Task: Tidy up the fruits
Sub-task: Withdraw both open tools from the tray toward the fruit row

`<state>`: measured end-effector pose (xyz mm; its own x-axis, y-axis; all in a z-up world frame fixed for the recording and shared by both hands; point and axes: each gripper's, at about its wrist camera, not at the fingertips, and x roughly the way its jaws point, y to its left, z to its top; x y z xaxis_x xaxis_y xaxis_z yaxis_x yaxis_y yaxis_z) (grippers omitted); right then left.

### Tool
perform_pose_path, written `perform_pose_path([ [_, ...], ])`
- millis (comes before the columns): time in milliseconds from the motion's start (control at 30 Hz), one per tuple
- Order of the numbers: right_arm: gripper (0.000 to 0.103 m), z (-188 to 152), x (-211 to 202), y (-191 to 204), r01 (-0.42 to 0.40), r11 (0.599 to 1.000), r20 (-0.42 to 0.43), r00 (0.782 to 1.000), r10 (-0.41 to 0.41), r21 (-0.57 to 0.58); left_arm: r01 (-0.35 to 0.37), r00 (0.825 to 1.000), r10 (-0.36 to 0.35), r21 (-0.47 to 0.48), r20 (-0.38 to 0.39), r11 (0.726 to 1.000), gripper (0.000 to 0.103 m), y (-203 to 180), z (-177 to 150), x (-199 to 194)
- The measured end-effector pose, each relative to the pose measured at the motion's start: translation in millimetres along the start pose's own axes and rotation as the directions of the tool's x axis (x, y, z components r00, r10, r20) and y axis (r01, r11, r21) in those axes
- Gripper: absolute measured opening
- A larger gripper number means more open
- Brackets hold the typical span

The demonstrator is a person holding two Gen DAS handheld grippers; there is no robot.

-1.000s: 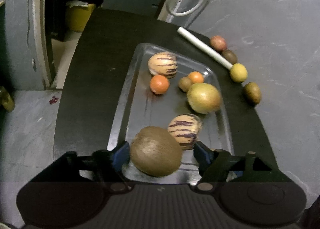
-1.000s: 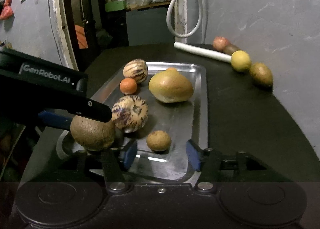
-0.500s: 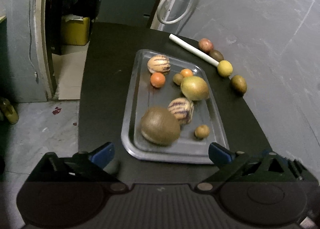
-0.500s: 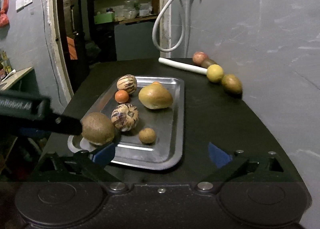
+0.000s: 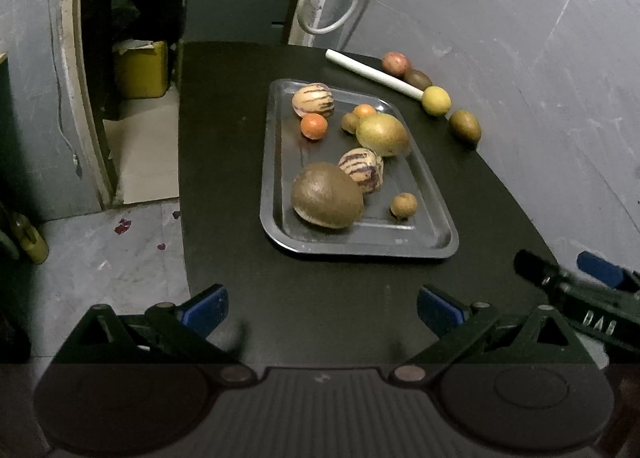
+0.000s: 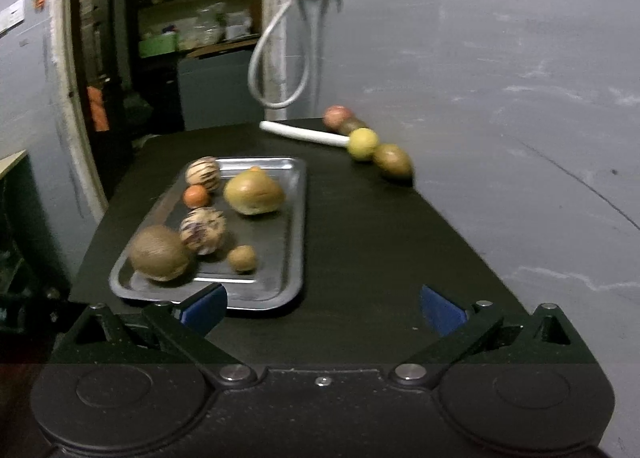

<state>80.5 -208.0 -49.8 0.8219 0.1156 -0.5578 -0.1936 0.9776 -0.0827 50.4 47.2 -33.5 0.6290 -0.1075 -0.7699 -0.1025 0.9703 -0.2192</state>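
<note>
A metal tray (image 5: 420, 228) on the black table holds several fruits: a large brown fruit (image 5: 326, 194) at its near end, two striped ones (image 5: 360, 169), a yellow-green mango (image 5: 382, 134), two small oranges (image 5: 314, 126) and a small brown fruit (image 5: 403, 205). My left gripper (image 5: 322, 308) hangs open over bare table short of the tray. In the right wrist view my right gripper (image 6: 323, 308) is pulled back from the tray (image 6: 288, 258), its jaws opening with nothing between them. A lemon (image 6: 362, 143) and a brown fruit (image 6: 392, 160) lie by the wall.
A white tube (image 5: 372, 72) lies at the table's far right with a reddish fruit (image 5: 395, 62) and a dark one (image 5: 417, 78) behind it. The grey wall borders the table's right side. A doorway and a yellow bin (image 5: 140, 68) are on the left.
Both grippers let go of their fruits on the tray, opened wide and drew back toward the near edge of the table. The large brown fruit and the small brown fruit stay on the tray.
</note>
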Motion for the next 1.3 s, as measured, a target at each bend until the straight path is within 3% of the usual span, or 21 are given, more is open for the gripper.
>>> perform_pose_path([
  [300, 0.102, 3, 6, -18, 0.091, 0.994, -0.016, 0.996, -0.09, 0.055, 0.01, 1.0, -0.009, 0.039, -0.024, 0.999, 0.102, -7, 5, 5],
  [700, 0.102, 10, 25, -36, 0.163, 0.983, -0.007, 0.987, -0.163, 0.078, 0.07, 0.997, -0.064, 0.134, -0.05, 0.989, 0.102, -45, 36, 37],
  [1000, 0.102, 18, 60, -60, 0.198, 0.972, -0.016, 0.98, -0.198, 0.13, 0.106, 0.993, -0.094, 0.184, -0.071, 0.977, 0.102, -76, 81, 79],
  [1300, 0.102, 43, 124, -75, 0.158, 0.966, -0.049, 0.987, -0.151, 0.204, 0.101, 0.993, -0.086, 0.194, -0.084, 0.976, 0.102, -102, 143, 134],
])
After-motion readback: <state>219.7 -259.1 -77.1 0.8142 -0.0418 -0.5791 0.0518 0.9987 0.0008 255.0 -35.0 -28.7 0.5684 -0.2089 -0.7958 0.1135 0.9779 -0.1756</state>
